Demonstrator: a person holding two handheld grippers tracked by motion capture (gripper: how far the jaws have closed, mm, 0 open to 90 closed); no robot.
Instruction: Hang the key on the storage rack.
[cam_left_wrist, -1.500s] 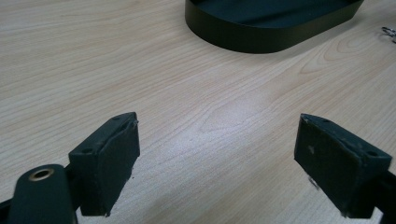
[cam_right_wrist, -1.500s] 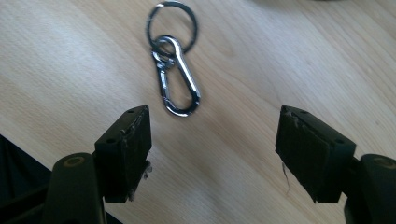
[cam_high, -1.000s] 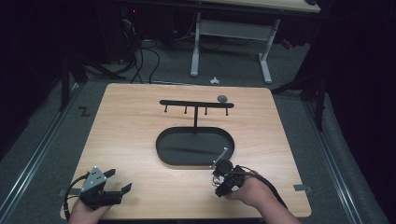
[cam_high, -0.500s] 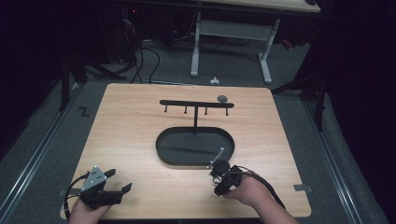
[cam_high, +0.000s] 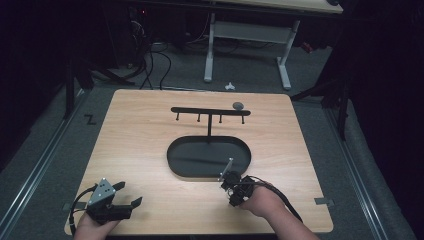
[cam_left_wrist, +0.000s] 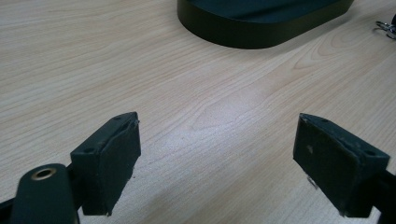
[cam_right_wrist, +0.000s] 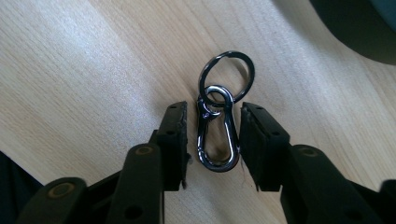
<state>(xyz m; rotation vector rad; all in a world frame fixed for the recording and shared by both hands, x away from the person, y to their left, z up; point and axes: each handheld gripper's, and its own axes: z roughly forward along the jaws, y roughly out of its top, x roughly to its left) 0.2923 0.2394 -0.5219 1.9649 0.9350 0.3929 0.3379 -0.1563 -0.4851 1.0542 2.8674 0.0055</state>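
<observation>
Carabiner clip (cam_right_wrist: 217, 140) flat on counter (cam_high: 150, 150), mid-frame in right claw view, keyring (cam_right_wrist: 227, 77) above | long axis parallel to jaws | right claw (cam_right_wrist: 213, 144) straddling clip, jaws just been closing, small gaps remain | left claw (cam_left_wrist: 217, 161) wide open, empty, far off

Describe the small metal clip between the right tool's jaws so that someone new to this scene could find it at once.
Start at the black oval tray in the middle of the wooden table; the right tool sits just off its near right rim. Flat on the wood between its jaws, which have just been closing, lies a shiny snap hook joined to a round split ring. It is the one bright metal piece among black parts.
</observation>
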